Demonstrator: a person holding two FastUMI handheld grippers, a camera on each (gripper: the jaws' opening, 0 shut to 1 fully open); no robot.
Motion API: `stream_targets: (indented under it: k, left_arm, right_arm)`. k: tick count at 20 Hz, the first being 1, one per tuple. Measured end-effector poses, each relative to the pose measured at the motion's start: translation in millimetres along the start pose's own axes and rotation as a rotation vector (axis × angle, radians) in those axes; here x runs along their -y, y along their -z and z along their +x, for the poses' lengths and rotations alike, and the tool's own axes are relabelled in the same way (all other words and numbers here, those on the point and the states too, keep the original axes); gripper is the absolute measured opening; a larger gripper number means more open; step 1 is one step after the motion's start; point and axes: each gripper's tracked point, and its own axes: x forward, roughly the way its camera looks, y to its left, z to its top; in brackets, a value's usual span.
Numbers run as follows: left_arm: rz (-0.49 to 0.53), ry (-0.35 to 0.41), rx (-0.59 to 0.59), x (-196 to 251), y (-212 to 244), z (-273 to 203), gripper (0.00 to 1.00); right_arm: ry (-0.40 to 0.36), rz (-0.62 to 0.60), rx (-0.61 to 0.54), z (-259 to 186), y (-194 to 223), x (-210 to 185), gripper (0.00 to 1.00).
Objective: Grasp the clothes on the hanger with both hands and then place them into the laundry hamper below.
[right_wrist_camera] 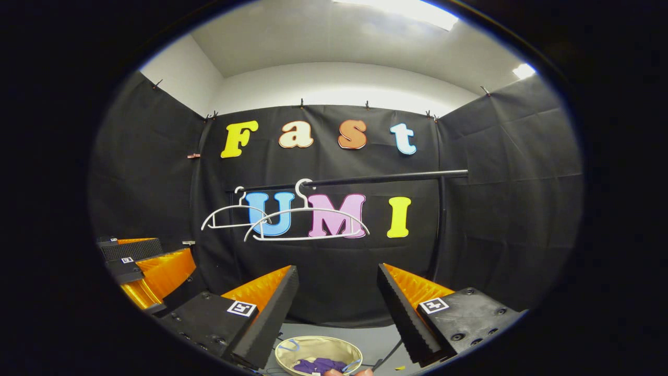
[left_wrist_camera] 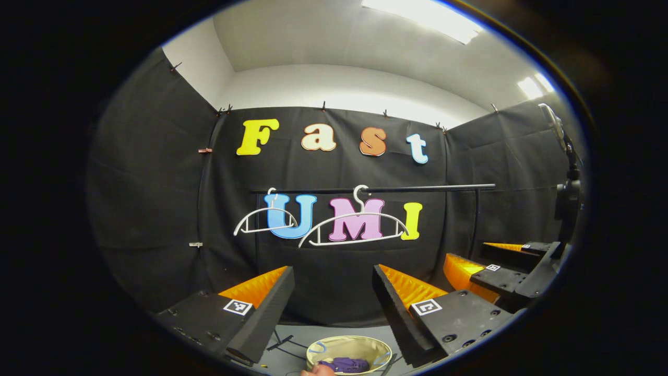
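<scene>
- Left tool (left_wrist_camera: 334, 308): jaws wide, empty, above the hamper (left_wrist_camera: 348, 348).
- Hangers (left_wrist_camera: 353, 227), above the hamper, hang bare; purple clothes (left_wrist_camera: 350, 364) lie inside it.
- Right tool (right_wrist_camera: 338, 305): also wide, empty; best withdrawn straight up, clear of the hamper rim.

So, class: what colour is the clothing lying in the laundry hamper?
Purple. The clothing lies in the tan laundry hamper; the left gripper view shows it best.
</scene>
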Motion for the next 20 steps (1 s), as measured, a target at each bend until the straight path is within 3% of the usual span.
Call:
stream_targets:
  k: [2, 10, 20]
  left_arm:
    - [-0.001, -0.004, 0.001, -1, 0, 0, 0.95]
    - [0.014, -0.045, -0.008, -11, 1, -1, 0.95]
    - [0.018, -0.041, -0.018, -12, 7, -2, 0.95]
  right_arm:
    - [-0.002, -0.002, 0.000, -2, -1, 0, 0.97]
    - [-0.013, 0.004, -0.001, -7, -4, -5, 0.97]
    - [-0.025, 0.005, -0.009, -8, -3, -9, 0.97]
